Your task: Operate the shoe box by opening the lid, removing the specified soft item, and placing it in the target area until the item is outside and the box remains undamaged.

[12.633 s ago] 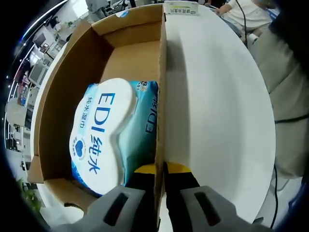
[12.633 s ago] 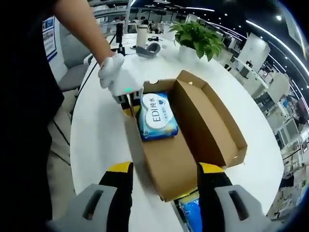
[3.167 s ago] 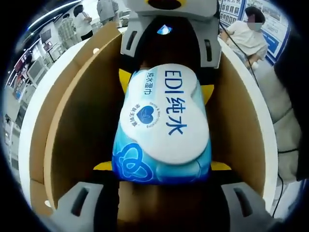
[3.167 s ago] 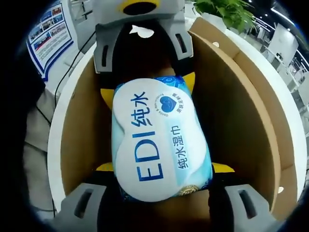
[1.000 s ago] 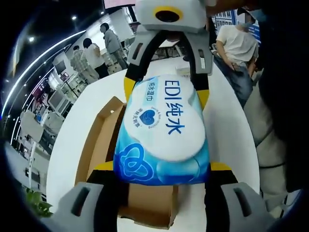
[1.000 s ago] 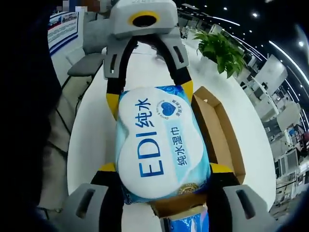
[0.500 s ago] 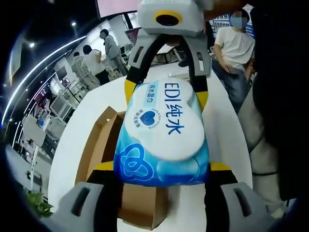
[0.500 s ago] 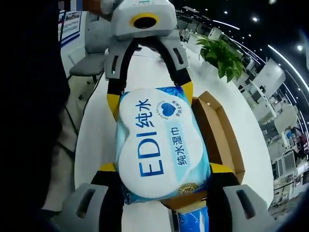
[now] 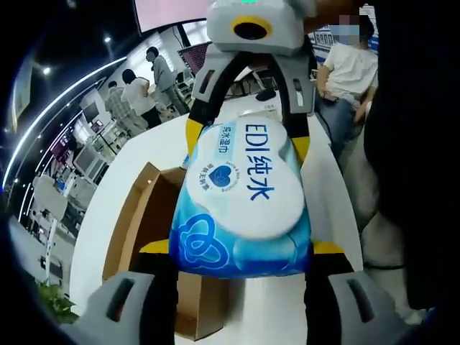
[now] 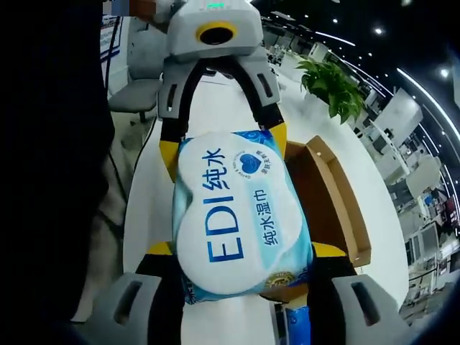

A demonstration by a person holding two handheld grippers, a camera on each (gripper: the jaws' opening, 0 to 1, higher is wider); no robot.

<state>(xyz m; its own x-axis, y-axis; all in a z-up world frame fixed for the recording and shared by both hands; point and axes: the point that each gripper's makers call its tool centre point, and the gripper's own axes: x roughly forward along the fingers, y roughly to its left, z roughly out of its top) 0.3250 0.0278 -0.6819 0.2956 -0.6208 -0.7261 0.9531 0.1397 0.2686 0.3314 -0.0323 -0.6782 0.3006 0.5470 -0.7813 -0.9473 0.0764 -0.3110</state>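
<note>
A blue and white wipes pack (image 9: 243, 201) is held in the air between two grippers, one clamped on each end. The left gripper (image 9: 241, 251) grips the near end in its view; the right gripper (image 10: 243, 253) grips the opposite end. The pack's long axis runs straight from one gripper to the other. Below and to the side, the open box (image 9: 140, 237) sits on the white worktop (image 9: 327, 187). The pack appears to be above bare worktop beside the box, so lowering it there looks like the next step.

1 wipes pk (image 9: 242, 198), 1 box (image 9: 147, 237), 2 tongs (image 9: 241, 251), 1 plant (image 10: 332, 88)
</note>
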